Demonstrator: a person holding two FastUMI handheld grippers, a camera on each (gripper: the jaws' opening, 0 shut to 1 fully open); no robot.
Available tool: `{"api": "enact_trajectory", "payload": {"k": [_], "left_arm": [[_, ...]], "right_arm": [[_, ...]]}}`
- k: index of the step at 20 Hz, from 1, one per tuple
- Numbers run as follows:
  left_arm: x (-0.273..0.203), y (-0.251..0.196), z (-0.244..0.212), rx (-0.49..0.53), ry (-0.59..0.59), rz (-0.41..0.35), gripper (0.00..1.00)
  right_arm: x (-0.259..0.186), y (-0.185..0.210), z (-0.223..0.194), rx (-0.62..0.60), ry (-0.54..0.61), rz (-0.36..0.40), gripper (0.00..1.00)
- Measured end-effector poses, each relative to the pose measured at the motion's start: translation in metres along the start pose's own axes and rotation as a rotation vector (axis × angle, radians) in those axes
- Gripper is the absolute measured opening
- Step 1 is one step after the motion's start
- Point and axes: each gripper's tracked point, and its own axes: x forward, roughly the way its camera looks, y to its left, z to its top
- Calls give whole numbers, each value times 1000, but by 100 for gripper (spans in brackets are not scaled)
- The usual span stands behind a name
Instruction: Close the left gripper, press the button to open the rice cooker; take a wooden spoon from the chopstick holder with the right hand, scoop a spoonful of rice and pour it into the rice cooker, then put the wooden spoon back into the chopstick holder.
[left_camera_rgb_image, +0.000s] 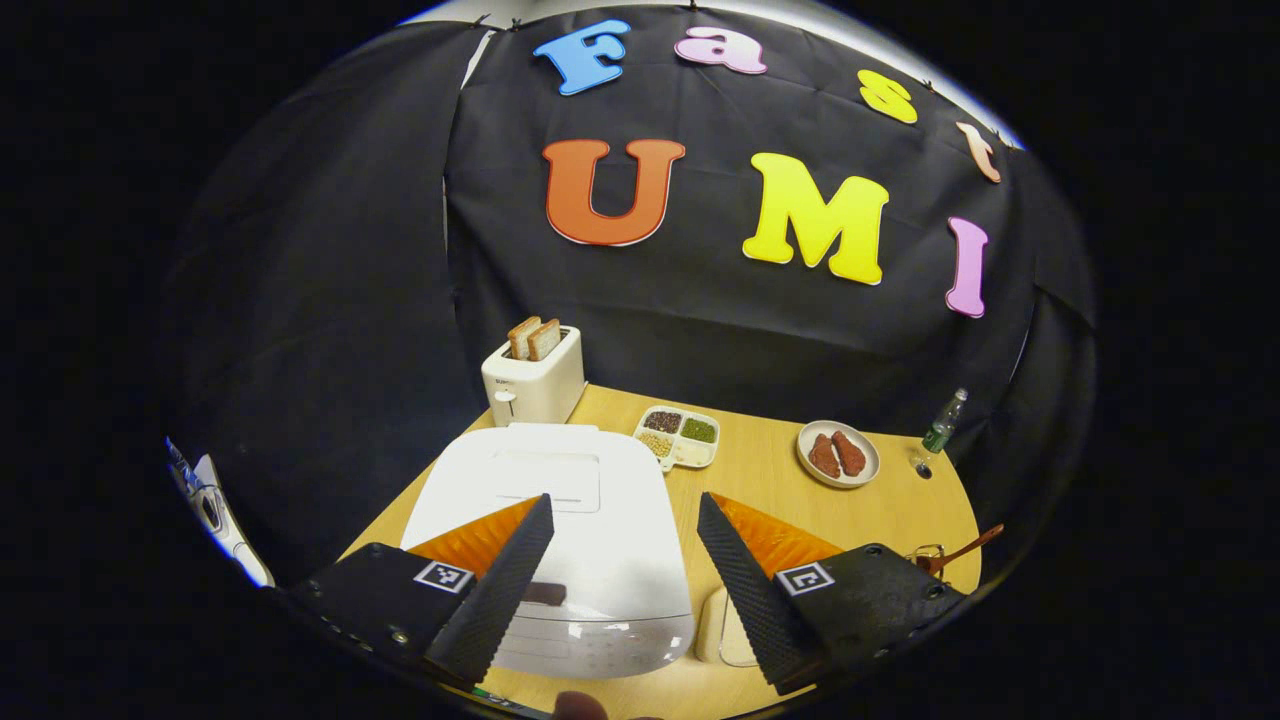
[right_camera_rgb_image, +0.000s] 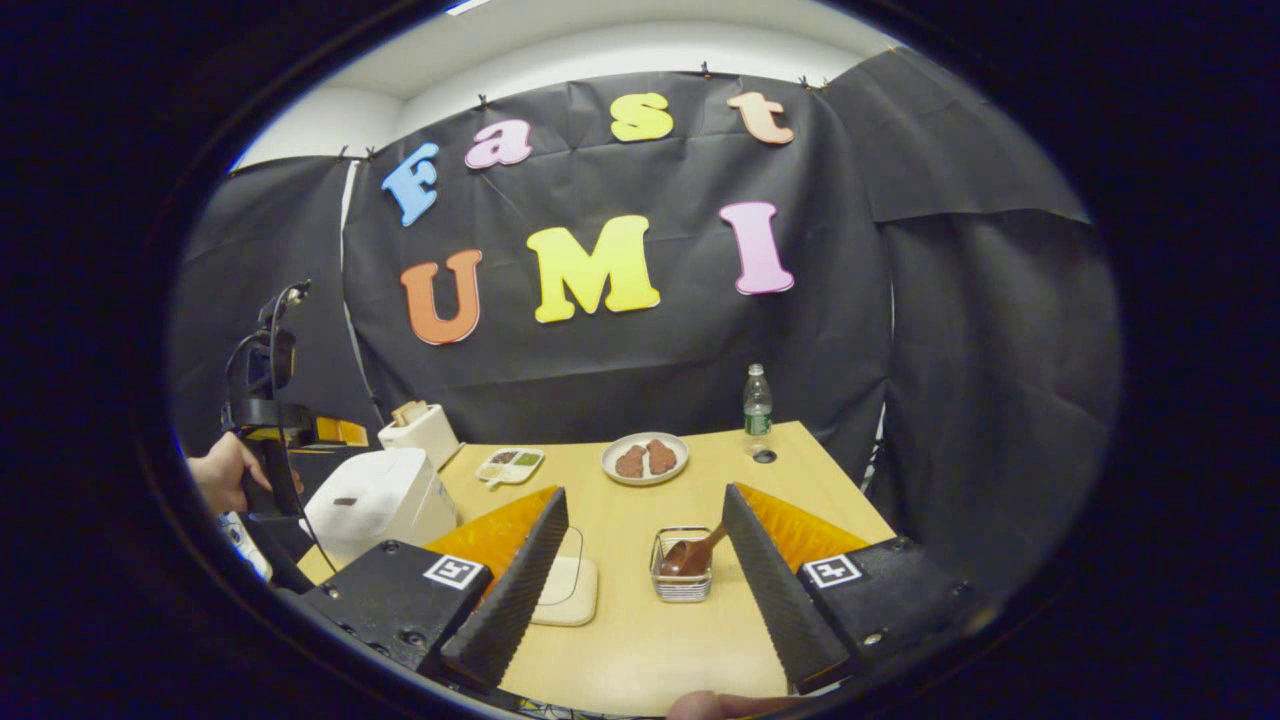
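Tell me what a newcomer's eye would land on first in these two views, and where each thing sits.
The big white rice cooker stands out, lid down, on the wooden table, just beyond the open left gripper. Behind it stands a white toaster with two bread slices sticking up. In the right gripper view, a wooden spoon leans in a small holder between the open right gripper's fingers.

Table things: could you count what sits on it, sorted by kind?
Kitchen appliances: 2, the rice cooker and the toaster.
Food dishes: 2, the divided grain tray and the plate of brown pieces.
Bottles: 1, the water bottle.
Utensil holders: 1, the chopstick holder with a wooden spoon in it.
Flat white pads: 1.
Total: 7, plus the spoon.
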Motion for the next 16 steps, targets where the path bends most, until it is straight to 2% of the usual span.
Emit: {"api": "enact_trajectory", "payload": {"k": [4, 8, 12, 16], "left_arm": [[-24, -12, 14, -1, -59, 32, 94], [-56, -17, 30, -1, -118, 43, 94], [-110, -28, 57, 20, -245, -2, 94], [-175, -48, 66, 46, -344, -83, 94]], "right_arm": [[12, -15, 0, 23, 1, 66, 100], [14, -26, 17, 19, -42, 71, 99], [-5, -14, 46, -15, -128, 80, 99], [-42, 15, 76, -57, -195, 89, 99]]}}
